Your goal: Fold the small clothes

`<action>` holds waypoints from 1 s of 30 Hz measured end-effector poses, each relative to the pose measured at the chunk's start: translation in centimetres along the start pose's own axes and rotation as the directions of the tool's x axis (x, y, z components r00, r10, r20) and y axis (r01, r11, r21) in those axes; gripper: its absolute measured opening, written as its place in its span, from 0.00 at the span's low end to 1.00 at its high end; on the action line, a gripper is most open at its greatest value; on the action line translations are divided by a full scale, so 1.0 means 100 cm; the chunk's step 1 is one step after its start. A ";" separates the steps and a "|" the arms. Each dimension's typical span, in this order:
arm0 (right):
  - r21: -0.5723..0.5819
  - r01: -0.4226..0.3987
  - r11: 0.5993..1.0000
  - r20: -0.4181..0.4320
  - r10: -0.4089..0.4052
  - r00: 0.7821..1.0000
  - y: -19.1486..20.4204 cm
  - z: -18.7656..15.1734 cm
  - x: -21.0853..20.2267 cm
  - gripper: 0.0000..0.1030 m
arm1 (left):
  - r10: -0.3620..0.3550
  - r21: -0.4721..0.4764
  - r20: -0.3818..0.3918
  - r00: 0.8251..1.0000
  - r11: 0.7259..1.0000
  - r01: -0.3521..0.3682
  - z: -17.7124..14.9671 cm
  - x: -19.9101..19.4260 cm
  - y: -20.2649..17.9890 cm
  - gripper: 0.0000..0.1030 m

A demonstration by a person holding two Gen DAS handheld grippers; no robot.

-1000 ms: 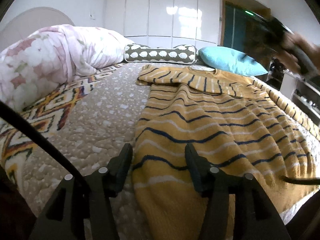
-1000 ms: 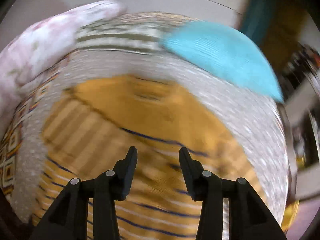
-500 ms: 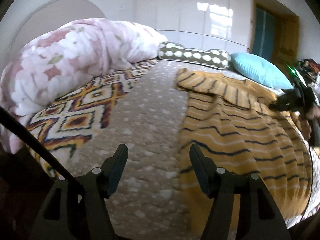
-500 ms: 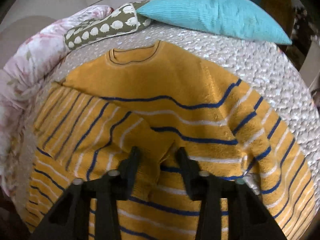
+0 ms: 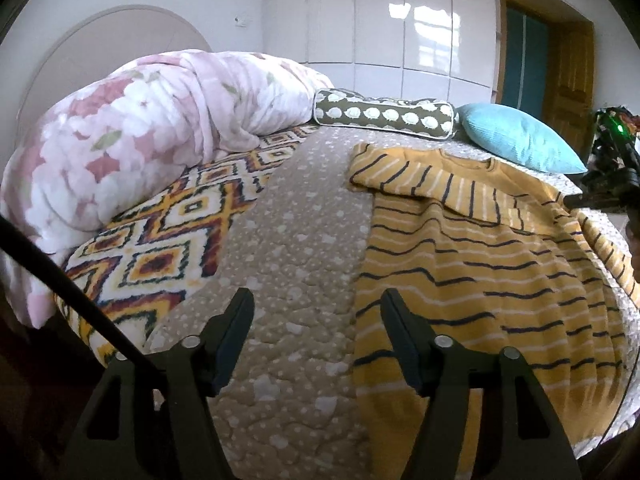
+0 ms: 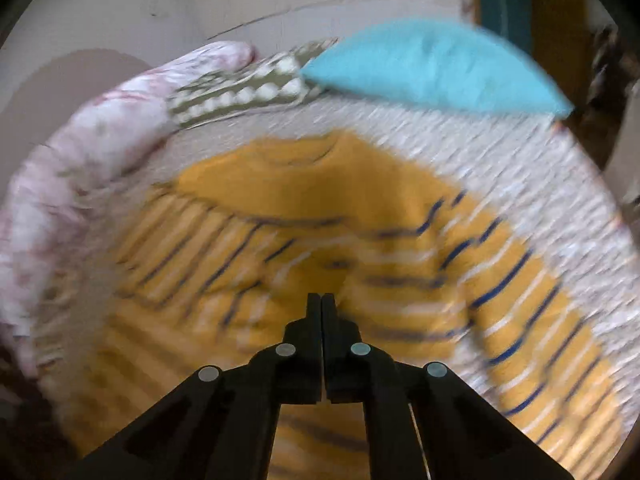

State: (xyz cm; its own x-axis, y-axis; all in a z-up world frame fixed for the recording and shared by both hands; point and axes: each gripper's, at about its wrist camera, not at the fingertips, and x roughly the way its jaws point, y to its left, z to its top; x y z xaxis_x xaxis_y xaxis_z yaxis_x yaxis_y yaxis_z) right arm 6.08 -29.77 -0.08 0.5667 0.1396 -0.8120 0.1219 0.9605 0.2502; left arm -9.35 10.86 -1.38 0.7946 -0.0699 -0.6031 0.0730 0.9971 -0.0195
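A yellow sweater point(image 5: 472, 264) with navy and white stripes lies spread on the bed, one sleeve folded across its chest. My left gripper point(image 5: 316, 320) is open and empty, low over the beige quilt point(image 5: 288, 248) just left of the sweater's hem. My right gripper point(image 6: 322, 304) has its jaws closed together at the sweater point(image 6: 320, 184), at a fold near its middle; the view is blurred, so the pinched cloth is hard to make out. The right gripper also shows in the left wrist view point(image 5: 576, 200), at the sweater's far right.
A pink floral duvet point(image 5: 132, 152) is bundled at the left. A patterned blanket point(image 5: 168, 240) lies beside it. An olive bolster point(image 5: 384, 116) and a turquoise pillow point(image 5: 516, 140) sit at the head of the bed. A black cable point(image 5: 60, 280) crosses lower left.
My right gripper came down onto the sweater and closed; it was open before. My left gripper swung left, off the sweater's hem and over the bare quilt.
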 end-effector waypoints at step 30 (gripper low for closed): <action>0.084 0.343 0.936 0.056 -0.348 0.936 -0.034 0.001 0.002 0.17 | -0.064 -0.001 -0.047 0.997 0.998 0.064 0.017 0.015 -0.001 0.68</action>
State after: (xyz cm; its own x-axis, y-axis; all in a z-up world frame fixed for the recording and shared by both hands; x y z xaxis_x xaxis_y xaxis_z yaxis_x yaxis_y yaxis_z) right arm 5.87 -33.05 -1.05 0.5339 -0.2172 -0.8172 0.3768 0.9263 -0.0001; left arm -7.15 10.62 -0.86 0.7593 -0.1323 -0.6371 0.1230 0.9906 -0.0590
